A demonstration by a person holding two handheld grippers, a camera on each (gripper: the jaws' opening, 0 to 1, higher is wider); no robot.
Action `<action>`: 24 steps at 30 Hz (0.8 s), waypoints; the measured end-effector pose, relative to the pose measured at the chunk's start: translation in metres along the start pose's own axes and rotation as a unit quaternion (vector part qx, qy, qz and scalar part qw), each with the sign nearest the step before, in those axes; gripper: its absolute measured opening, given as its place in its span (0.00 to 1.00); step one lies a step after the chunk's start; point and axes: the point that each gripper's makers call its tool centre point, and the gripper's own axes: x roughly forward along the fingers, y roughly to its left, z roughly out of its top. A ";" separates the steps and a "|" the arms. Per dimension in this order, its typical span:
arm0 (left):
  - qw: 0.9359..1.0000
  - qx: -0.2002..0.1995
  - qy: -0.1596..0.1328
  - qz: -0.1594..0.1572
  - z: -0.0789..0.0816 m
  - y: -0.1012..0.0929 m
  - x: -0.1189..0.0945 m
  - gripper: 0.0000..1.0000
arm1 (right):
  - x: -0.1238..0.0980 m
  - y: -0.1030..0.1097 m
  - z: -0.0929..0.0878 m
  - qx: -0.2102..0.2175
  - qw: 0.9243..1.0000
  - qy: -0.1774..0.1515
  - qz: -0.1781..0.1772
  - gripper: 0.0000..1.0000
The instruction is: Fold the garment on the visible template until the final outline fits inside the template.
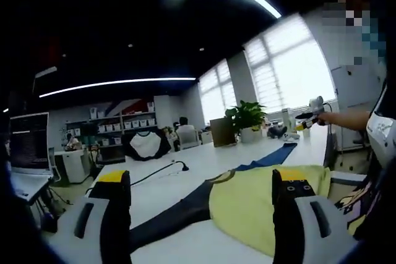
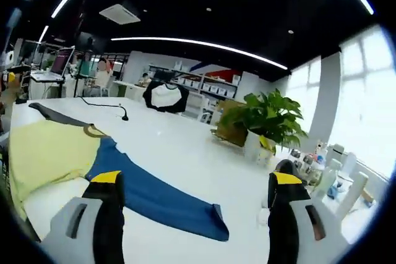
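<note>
The shirt (image 1: pixel 247 205) lies flat on the white table (image 1: pixel 185 168), yellow body with dark sleeves spread out to either side, the layout a fold would start from. In the left gripper view, the left gripper (image 1: pixel 201 205) hangs above the near edge of the yellow body, jaws wide apart and holding nothing; the right gripper (image 1: pixel 312 112) shows far off in a person's hand, raised above the table's end. In the right gripper view, the right gripper (image 2: pixel 192 205) is likewise spread and empty over the blue sleeve (image 2: pixel 164 199), which stretches toward a potted plant (image 2: pixel 266 122). No template outline can be made out under the shirt. Folding looks not yet begun; taking a sleeve seems the likely first step.
</note>
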 end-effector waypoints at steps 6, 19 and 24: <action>1.000 -0.001 -0.005 0.005 0.003 0.003 -0.001 1.00 | 0.026 -0.026 -0.038 0.023 0.998 0.048 -0.018 0.91; 1.000 -0.008 -0.005 0.012 0.003 0.010 -0.001 1.00 | 0.072 -0.046 -0.095 0.066 0.992 0.102 -0.026 0.80; 1.000 -0.009 -0.006 0.017 0.004 0.014 -0.003 1.00 | 0.079 -0.050 -0.108 0.068 0.990 0.116 -0.034 0.72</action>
